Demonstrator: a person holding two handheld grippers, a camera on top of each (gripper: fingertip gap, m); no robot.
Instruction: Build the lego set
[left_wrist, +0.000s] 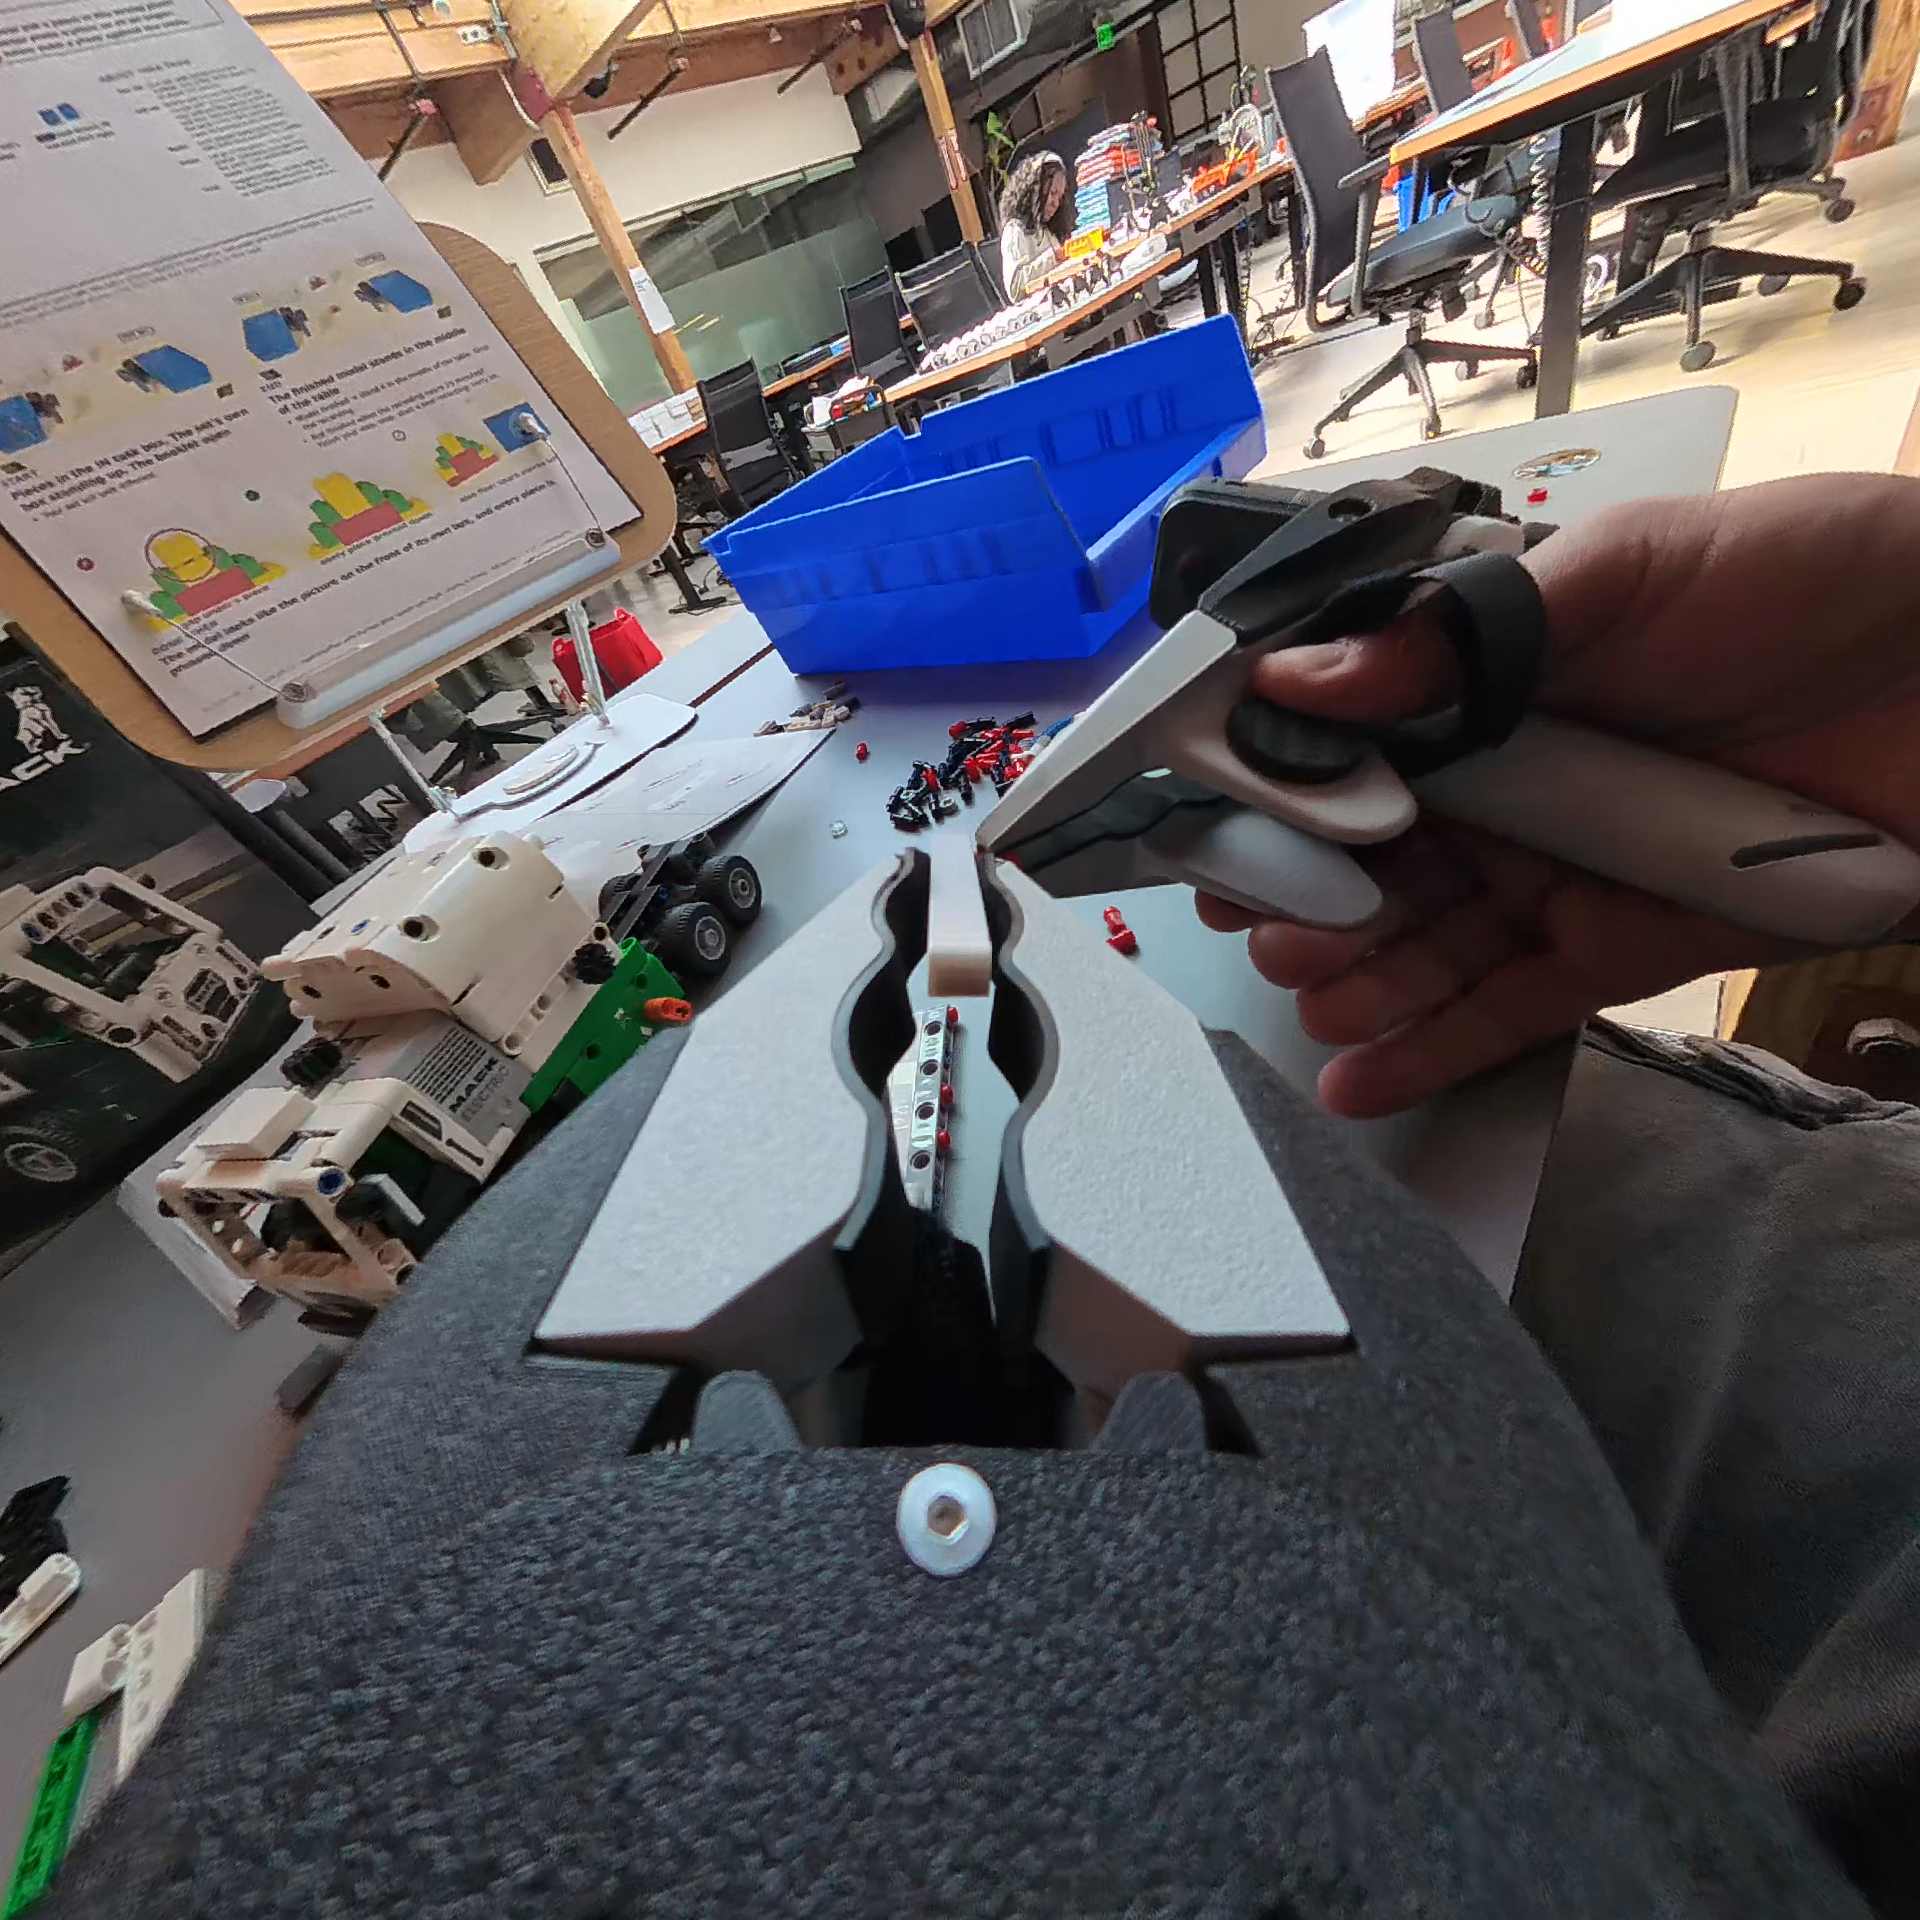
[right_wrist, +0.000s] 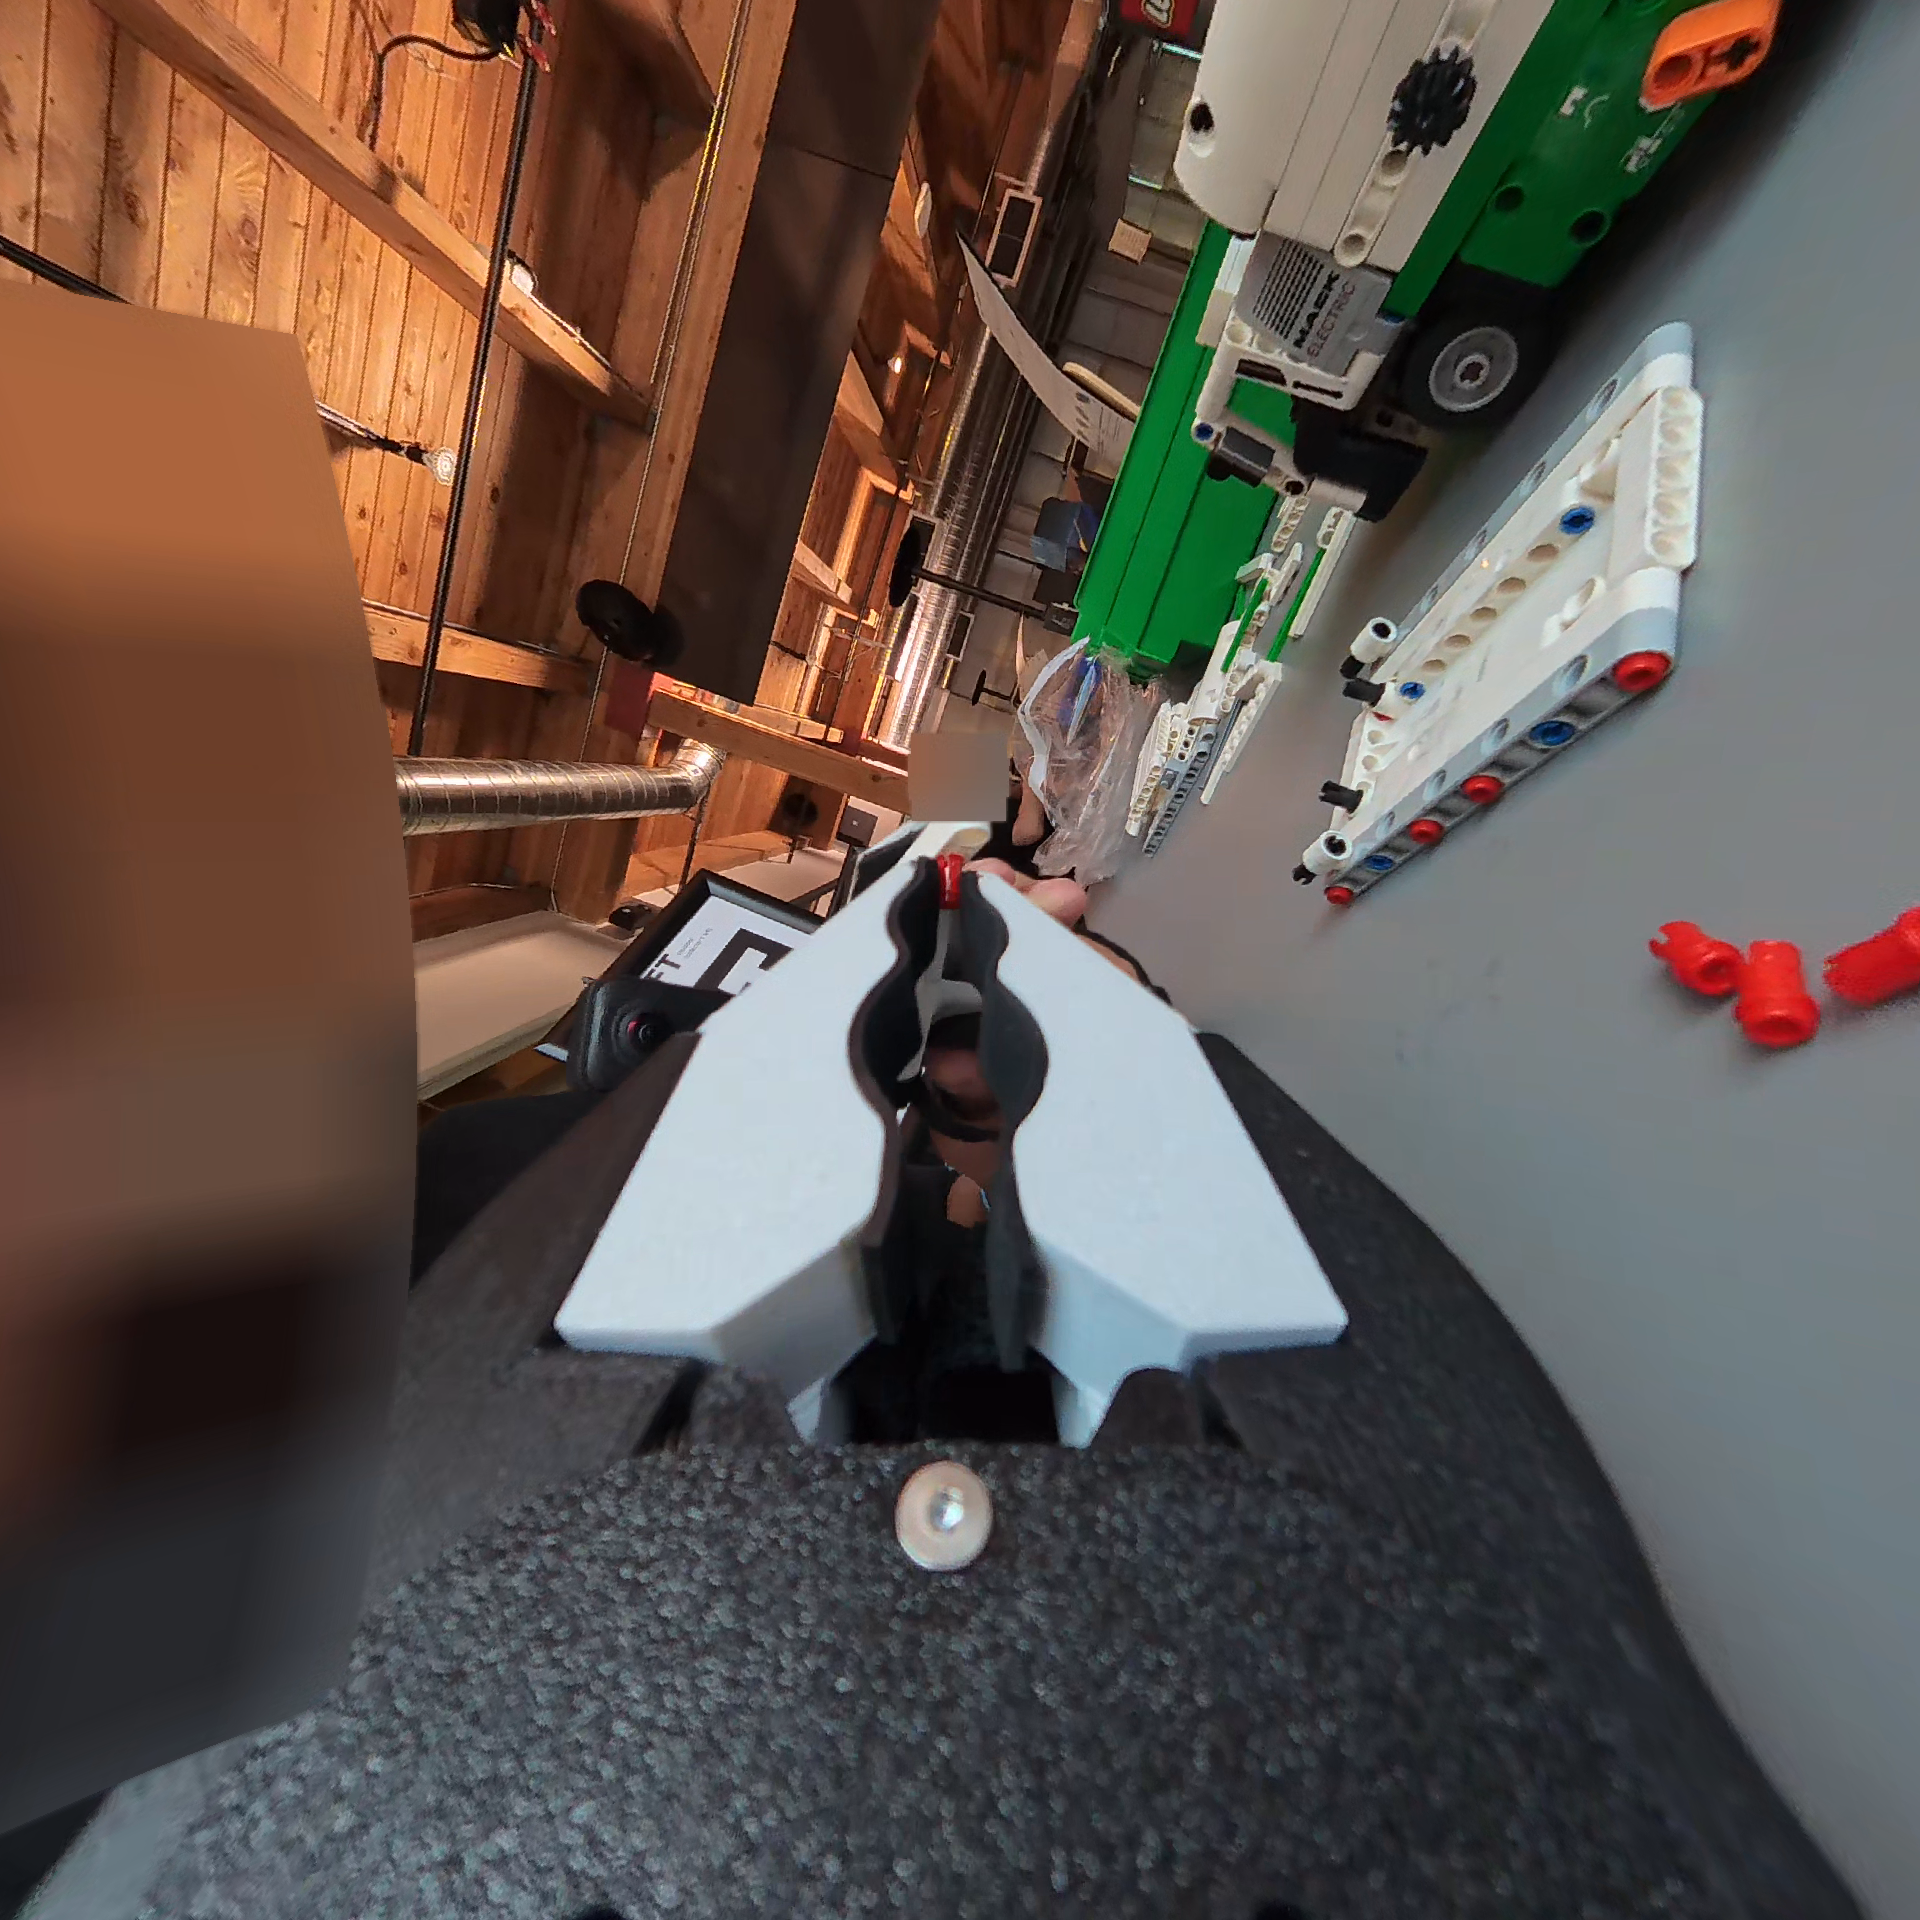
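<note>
left tool (left_wrist: 951, 883): pale grey fingers, wavy black pads | grey felt housing | white screw (left_wrist: 945, 1520)

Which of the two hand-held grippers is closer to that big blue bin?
Right. The right hand-held gripper is held up just in front of the blue bin; the left hand-held gripper, its tips meeting the right's, reaches from farther back.

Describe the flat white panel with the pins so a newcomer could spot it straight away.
In the right wrist view, start at the green and white truck on the grey table. Just beside it lies the flat white panel, edged by a grey beam. Unlike the loose red pins nearby, it is a broad assembled plate studded with red and blue pins.
</note>
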